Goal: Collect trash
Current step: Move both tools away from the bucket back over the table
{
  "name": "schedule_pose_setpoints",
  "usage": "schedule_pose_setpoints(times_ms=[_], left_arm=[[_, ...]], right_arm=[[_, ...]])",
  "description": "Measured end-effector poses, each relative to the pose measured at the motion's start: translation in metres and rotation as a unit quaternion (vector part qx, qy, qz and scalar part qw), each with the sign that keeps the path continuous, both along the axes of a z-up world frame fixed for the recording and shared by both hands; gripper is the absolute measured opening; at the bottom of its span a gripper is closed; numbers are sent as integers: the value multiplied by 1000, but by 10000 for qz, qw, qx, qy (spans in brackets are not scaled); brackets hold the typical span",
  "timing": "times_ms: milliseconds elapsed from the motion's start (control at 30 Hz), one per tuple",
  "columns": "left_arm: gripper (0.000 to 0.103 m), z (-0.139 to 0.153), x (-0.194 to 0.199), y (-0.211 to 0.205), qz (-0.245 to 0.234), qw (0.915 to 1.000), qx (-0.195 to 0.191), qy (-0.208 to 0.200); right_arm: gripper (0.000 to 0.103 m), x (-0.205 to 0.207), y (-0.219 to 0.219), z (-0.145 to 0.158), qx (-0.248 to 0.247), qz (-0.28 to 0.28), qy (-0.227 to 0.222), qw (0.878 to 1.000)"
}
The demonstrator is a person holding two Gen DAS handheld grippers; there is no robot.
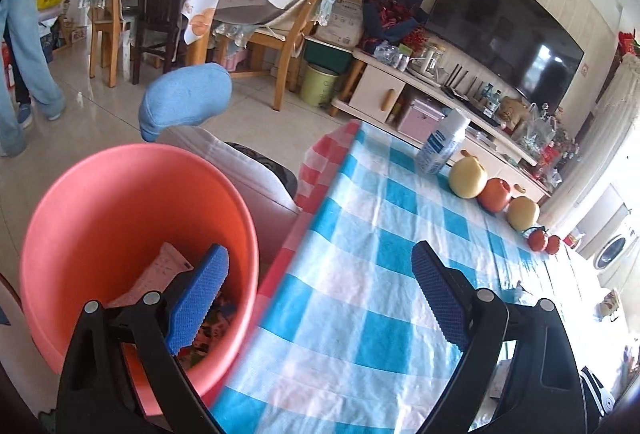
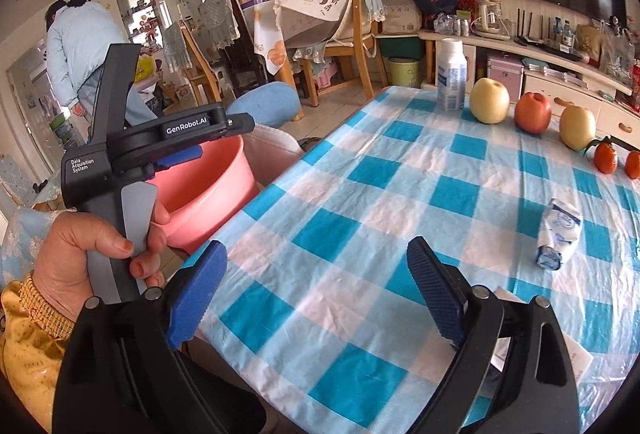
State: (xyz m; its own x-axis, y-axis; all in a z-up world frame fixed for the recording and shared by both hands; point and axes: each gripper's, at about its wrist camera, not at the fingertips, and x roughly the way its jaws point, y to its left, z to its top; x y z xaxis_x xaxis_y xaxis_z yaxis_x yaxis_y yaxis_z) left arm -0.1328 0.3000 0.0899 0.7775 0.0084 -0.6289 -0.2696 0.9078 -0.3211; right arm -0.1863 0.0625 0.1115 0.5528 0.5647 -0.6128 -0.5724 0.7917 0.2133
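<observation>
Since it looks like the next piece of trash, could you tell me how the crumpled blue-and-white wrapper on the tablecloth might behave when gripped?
The wrapper looks creased and thin, so it probably squashes easily and weighs little. Lying on its side, it may slide on the tablecloth if nudged.

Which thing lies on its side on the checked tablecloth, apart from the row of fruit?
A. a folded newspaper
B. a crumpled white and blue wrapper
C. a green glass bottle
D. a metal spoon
B: the crumpled white and blue wrapper lies alone on the checked tablecloth, nearer the camera than the fruit row.
</observation>
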Motion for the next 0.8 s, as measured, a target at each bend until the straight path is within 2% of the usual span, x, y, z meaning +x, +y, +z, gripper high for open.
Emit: schedule_pose_setpoints(times_ms=[200, 633, 800], left_arm=[[92, -3, 5, -25, -174, 9998, 8, 65], [92, -6, 10, -88, -894, 9943, 519, 261], [92, -8, 8, -108, -1130, 9920, 487, 282]], right_arm=[[93, -3, -21, 5, -68, -99, -146, 9998], [94, -14, -54, 18, -296, -48, -436, 9986], [94, -20, -65, 22, -486, 75, -627, 9968]])
